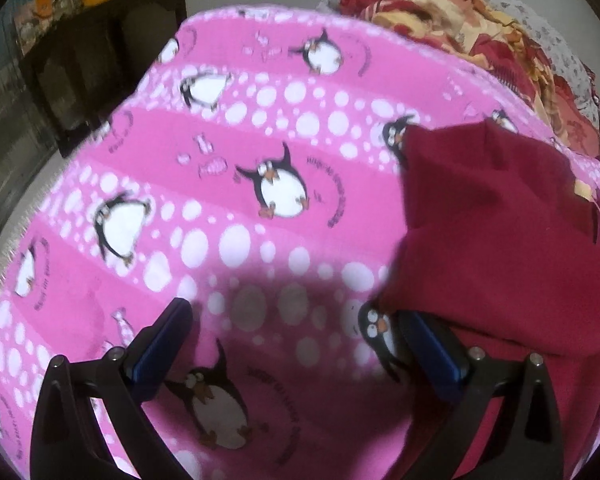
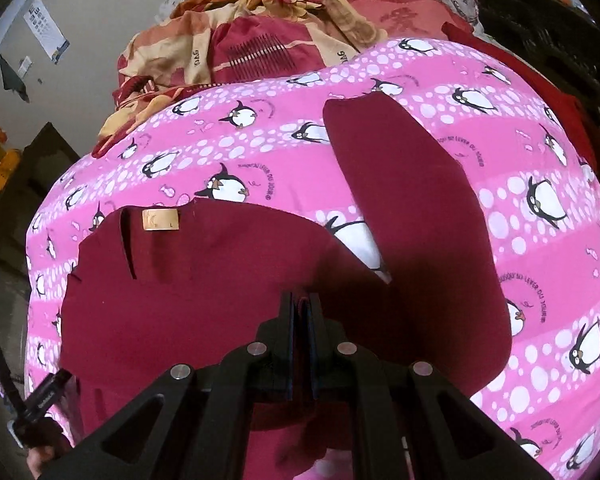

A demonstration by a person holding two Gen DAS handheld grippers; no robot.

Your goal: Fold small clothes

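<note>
A dark red garment (image 2: 228,280) lies spread on a pink penguin-print sheet (image 2: 540,280), with a tan label (image 2: 161,219) near its neck and one sleeve (image 2: 388,168) stretching away. My right gripper (image 2: 300,308) is shut on a fold of this garment near its middle, and a strip of red cloth shows between the pads. In the left wrist view the garment (image 1: 500,220) bunches up at the right. My left gripper (image 1: 296,324) stands open over the bare sheet (image 1: 220,152). Its right finger (image 1: 432,352) sits at the garment's edge.
A crumpled red and yellow floral quilt (image 2: 268,40) is heaped at the far side of the bed. A dark cabinet (image 1: 100,60) stands beyond the sheet's left edge. A hand with a black tool (image 2: 40,404) shows at the lower left of the right wrist view.
</note>
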